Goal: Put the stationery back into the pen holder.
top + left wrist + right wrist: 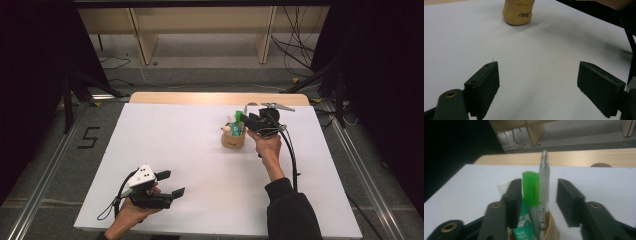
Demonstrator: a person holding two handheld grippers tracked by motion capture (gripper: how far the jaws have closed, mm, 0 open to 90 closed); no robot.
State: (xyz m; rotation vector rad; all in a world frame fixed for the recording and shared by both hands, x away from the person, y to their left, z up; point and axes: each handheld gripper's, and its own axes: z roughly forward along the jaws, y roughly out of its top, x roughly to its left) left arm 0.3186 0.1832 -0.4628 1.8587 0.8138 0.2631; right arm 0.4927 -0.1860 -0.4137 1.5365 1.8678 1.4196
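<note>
Table [165,150]: flat matte white sheet over a pale wood top, a bare strip of wood showing along the far edge. Smooth, no clutter, likely kept plain so things stand out.

Cup [233,139]: the landmark. Squat tan holder, rounded sides, dark script on its wall in the left gripper view [518,12]. Stands upright on the table, right of centre and toward the far edge. It keeps the long items standing, tops up and easy to reach.

Right gripper [243,121]: just above the cup's mouth, reaching in from the cup's right, hand behind it. Its black jaws stand partly apart and bracket the items' tops; the pads do not seem to press on anything, so no grip yet. My reading: it is lined up to pick one item out, or has just let one go; I cannot tell which.

Left gripper [170,183]: well away from the cup, near the table's front-left edge, resting low. Jaws wide apart, nothing between them. Looks parked.

In the cup, by size:
- Pen [544,187]: tallest; frosted grey barrel, shiny rounded metal tip, upright between the jaws.
- Glue stick [531,192]: bright green glossy cap, touching the pen's side, against the left jaw.
- White thing [503,187]: behind the glue stick, mostly hidden; unidentified.
</note>
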